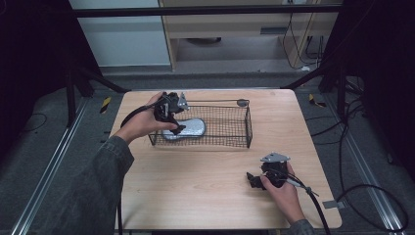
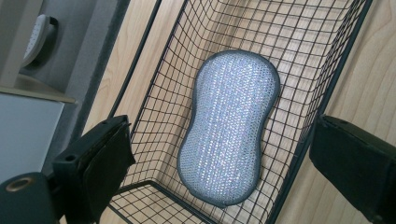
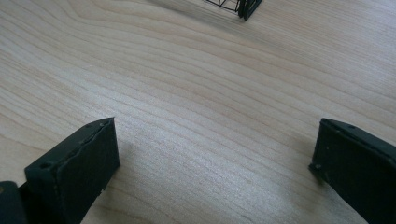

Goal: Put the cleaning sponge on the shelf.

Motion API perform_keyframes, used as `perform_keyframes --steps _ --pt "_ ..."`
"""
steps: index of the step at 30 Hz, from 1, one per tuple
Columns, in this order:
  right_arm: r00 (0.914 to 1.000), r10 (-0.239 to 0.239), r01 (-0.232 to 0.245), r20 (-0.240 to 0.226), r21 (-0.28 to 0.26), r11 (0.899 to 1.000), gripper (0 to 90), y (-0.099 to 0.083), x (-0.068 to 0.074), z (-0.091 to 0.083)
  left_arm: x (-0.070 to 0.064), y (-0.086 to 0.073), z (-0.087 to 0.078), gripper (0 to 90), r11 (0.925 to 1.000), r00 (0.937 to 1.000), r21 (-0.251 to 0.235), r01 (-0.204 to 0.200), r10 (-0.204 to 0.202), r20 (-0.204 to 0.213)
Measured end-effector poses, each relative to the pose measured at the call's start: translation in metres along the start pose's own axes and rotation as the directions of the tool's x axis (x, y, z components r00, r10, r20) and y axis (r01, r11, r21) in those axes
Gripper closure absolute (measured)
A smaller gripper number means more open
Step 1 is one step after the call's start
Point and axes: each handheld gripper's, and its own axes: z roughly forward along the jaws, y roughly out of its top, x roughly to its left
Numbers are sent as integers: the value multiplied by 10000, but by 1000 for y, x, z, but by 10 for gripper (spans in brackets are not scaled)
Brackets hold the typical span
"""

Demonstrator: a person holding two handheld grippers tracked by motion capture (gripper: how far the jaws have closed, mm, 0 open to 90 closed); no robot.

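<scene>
Left tool (image 1: 172,122) over sponge (image 2: 229,126) — lengthwise along basket (image 1: 230,137).

I find no writing, label, brand, number or sign that I can read in any view. The silver scouring pad (image 2: 229,128), the wire basket (image 1: 248,128) and the wooden desk (image 1: 205,181) all look plain to me, with no lettering on them.

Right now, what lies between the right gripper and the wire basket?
Bare wooden table alone separates the right gripper from the wire basket, as the high view shows.
</scene>
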Motion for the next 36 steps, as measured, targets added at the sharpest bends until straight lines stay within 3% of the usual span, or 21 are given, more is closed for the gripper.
perform_keyframes --steps 11,15,20,24,28,31,34,36 --pt "10000 -1 1 -4 1 10000 8 0 0 0 -11 -1 -5 60 9986 9986 -9 521 -521 -68" --pt "10000 7 -7 -3 2 10000 8 0 0 0 -14 -2 -8 62 9957 9953 -176 911 -917 -310" --pt "10000 -12 12 4 0 10000 8 0 0 0 -20 -3 -12 62 9849 9854 -555 1637 -1660 -390" --pt "10000 15 -15 -11 4 10000 8 0 0 0 -27 -5 -13 58 9709 9726 -799 2259 -2293 -370" --pt "10000 5 -5 -15 -8 10000 8 0 0 0 -37 -7 -16 52 9648 9657 -881 2477 -2532 -580" --pt "10000 5 -5 -7 -7 10000 8 0 0 0 -44 -9 -19 50 9549 9581 -1124 2750 -2819 -504" --pt "10000 10 -10 -6 -7 10000 8 0 0 0 -51 -13 -21 47 9533 9561 -1131 2801 -2876 -560" --pt "10000 16 -16 -10 -5 10000 8 0 0 0 -56 -16 -24 46 9475 9514 -1236 2949 -3032 -536"
